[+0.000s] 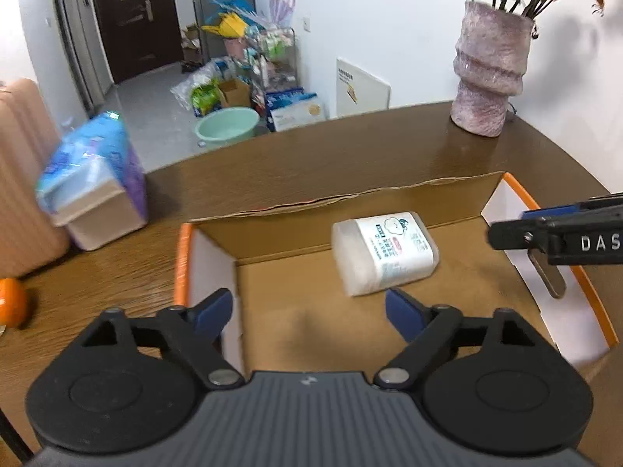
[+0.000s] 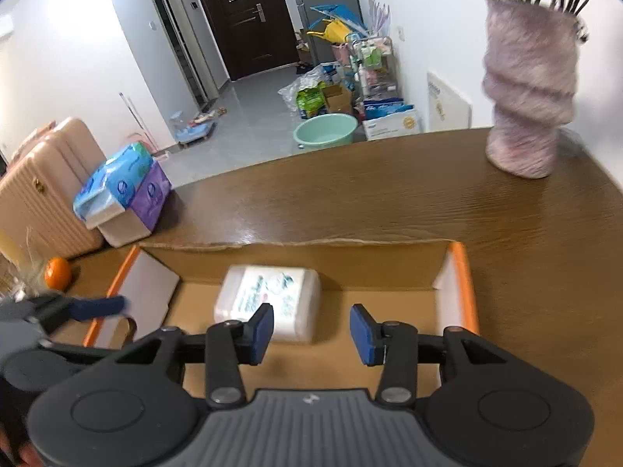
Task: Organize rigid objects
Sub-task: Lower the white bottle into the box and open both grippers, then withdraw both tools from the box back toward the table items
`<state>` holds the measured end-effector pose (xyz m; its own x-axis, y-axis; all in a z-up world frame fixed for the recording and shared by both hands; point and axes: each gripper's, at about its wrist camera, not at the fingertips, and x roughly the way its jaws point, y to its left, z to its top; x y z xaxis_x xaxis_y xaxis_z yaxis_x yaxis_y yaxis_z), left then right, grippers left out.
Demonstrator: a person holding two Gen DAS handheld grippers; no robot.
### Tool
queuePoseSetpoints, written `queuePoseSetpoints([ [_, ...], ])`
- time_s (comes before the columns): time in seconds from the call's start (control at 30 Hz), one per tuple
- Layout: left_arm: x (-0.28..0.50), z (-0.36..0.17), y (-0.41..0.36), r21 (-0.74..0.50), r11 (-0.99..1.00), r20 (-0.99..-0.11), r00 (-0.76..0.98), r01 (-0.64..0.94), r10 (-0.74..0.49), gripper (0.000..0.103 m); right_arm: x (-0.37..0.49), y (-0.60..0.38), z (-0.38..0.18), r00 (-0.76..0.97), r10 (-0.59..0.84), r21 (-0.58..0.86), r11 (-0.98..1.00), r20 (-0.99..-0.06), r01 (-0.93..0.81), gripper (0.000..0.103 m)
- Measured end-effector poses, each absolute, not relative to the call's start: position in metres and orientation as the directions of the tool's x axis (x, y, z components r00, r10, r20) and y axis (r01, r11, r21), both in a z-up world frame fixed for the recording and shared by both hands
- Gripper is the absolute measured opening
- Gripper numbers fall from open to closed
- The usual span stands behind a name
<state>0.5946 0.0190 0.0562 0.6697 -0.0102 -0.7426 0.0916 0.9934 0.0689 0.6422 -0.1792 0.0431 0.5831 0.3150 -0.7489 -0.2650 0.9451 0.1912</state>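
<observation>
Risk here is mostly snagging: pack (image 1: 384, 252) lies on its side in the box (image 1: 428, 190) on the worktop (image 1: 350, 148), near the back wall. We have left tongs (image 1: 307, 309) spread wide, right tongs (image 2: 311, 330) part-open, both empty. Dipping in again w/ open tongs could catch a flap or nudge the pack.

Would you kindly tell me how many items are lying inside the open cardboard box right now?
1: a white plastic container lies on its side near the back wall of the cardboard box. The front of the box floor is hidden behind the grippers, so more could be there.
</observation>
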Motion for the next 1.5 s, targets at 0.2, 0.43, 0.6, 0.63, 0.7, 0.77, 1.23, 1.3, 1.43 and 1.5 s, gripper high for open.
queuePoseSetpoints([
  [0.2, 0.541, 0.079, 0.027, 0.099, 0.994, -0.711, 0.703, 0.043, 0.040, 0.097, 0.593, -0.186, 0.063, 0.606, 0.259, 0.119, 0.958, -0.753, -0.261, 0.057],
  [0.43, 0.475, 0.091, 0.036, 0.095, 0.995, -0.603, 0.794, -0.014, 0.069, 0.103, 0.527, -0.192, 0.084, 0.718, 0.214, 0.023, 0.964, -0.662, -0.266, 0.084],
  [0.6, 0.421, 0.087, 0.038, 0.079, 0.997, -0.442, 0.896, -0.010, 0.044, 0.103, 0.480, -0.203, 0.085, 0.819, 0.223, 0.043, 0.971, -0.529, -0.237, 0.095],
  [0.63, 0.411, 0.084, 0.037, 0.077, 0.997, -0.417, 0.908, -0.007, 0.039, 0.103, 0.473, -0.204, 0.084, 0.833, 0.221, 0.041, 0.972, -0.508, -0.233, 0.097],
  [0.7, 0.393, 0.077, 0.037, 0.066, 0.998, -0.381, 0.924, 0.004, 0.022, 0.103, 0.455, -0.207, 0.076, 0.853, 0.219, 0.054, 0.974, -0.473, -0.220, 0.098],
  [0.77, 0.379, 0.070, 0.035, 0.053, 0.999, -0.369, 0.929, 0.008, 0.013, 0.103, 0.442, -0.211, 0.065, 0.853, 0.227, 0.085, 0.973, -0.471, -0.213, 0.098],
  [1.23, 0.261, 0.030, 0.042, 0.013, 0.999, -0.238, 0.970, -0.048, 0.050, 0.103, 0.319, -0.237, 0.020, 0.896, 0.270, 0.171, 0.960, -0.352, -0.221, 0.098],
  [1.3, 0.243, 0.024, 0.040, 0.036, 0.999, -0.238, 0.970, -0.040, 0.047, 0.103, 0.301, -0.237, 0.016, 0.901, 0.271, 0.151, 0.961, -0.339, -0.232, 0.098],
  [1.43, 0.211, 0.008, 0.035, 0.054, 0.998, -0.267, 0.963, -0.019, 0.033, 0.103, 0.267, -0.232, 0.010, 0.910, 0.277, 0.086, 0.961, -0.309, -0.263, 0.099],
  [1.5, 0.196, 0.002, 0.035, 0.043, 0.999, -0.277, 0.961, -0.013, 0.024, 0.103, 0.251, -0.227, 0.006, 0.911, 0.281, 0.044, 0.959, -0.301, -0.281, 0.102],
])
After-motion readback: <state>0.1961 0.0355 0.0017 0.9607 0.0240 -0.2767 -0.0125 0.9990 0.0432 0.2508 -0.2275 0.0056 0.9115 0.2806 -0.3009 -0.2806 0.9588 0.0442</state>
